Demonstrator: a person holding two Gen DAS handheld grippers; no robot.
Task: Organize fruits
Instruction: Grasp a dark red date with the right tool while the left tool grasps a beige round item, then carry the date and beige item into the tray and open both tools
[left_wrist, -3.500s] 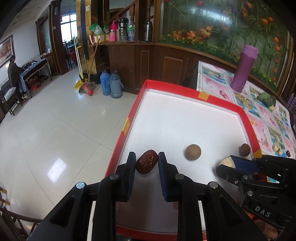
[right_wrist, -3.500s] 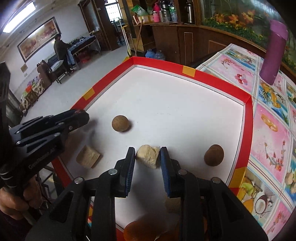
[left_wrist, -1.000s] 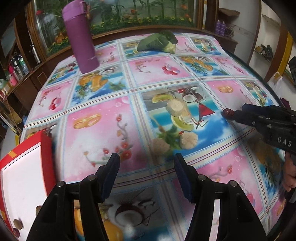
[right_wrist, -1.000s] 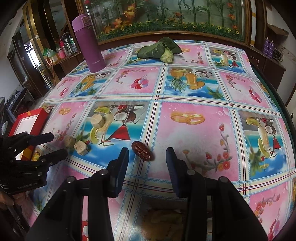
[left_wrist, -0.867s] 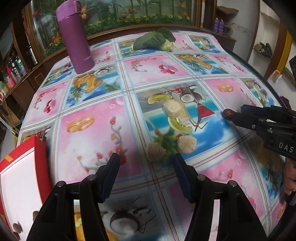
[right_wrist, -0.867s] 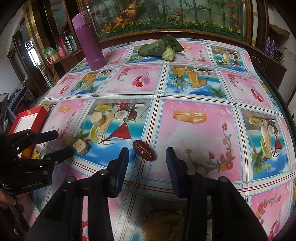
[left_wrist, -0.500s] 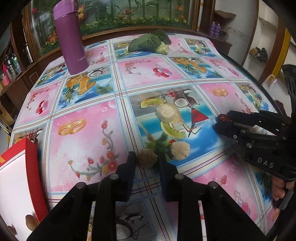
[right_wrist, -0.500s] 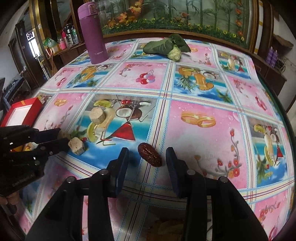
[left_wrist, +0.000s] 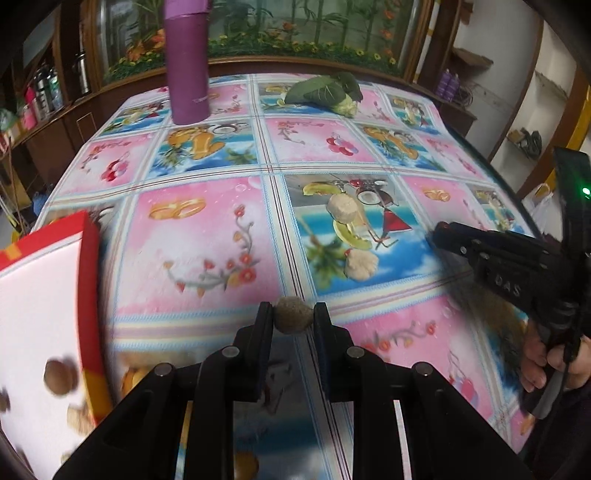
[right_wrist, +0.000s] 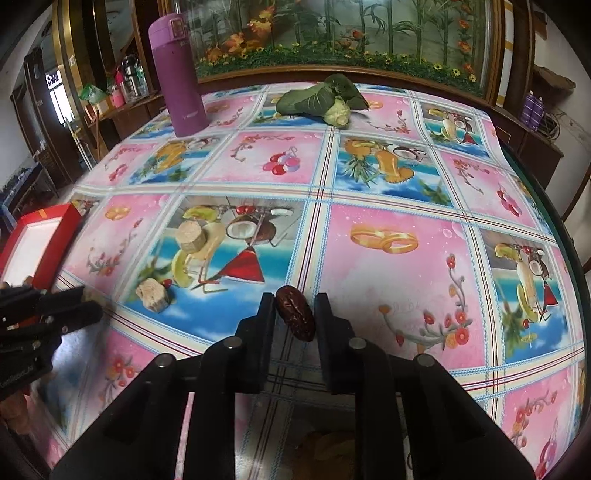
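Note:
My left gripper (left_wrist: 292, 312) is shut on a small round brown fruit (left_wrist: 291, 322), held just above the patterned tablecloth. The red box with a white floor (left_wrist: 88, 266) lies to its left, with several brown fruits (left_wrist: 61, 376) inside. My right gripper (right_wrist: 294, 304) is shut on a dark red date (right_wrist: 297, 317) that sits slanted between the fingers. Two pale fruit chunks (right_wrist: 190, 236) (right_wrist: 153, 293) lie on the cloth between the grippers. The right wrist view shows the left gripper (right_wrist: 86, 302) at the left edge beside the box (right_wrist: 55, 236).
A tall purple bottle (right_wrist: 177, 74) and a leafy green vegetable (right_wrist: 321, 98) stand at the far side of the table. The table's curved edge (right_wrist: 561, 236) runs along the right. A hand (left_wrist: 546, 362) holds the right gripper's handle.
Both grippers went from the box to the cloth and stood open. The left one closed on the brown fruit and drew back toward the box. The right one closed on the date.

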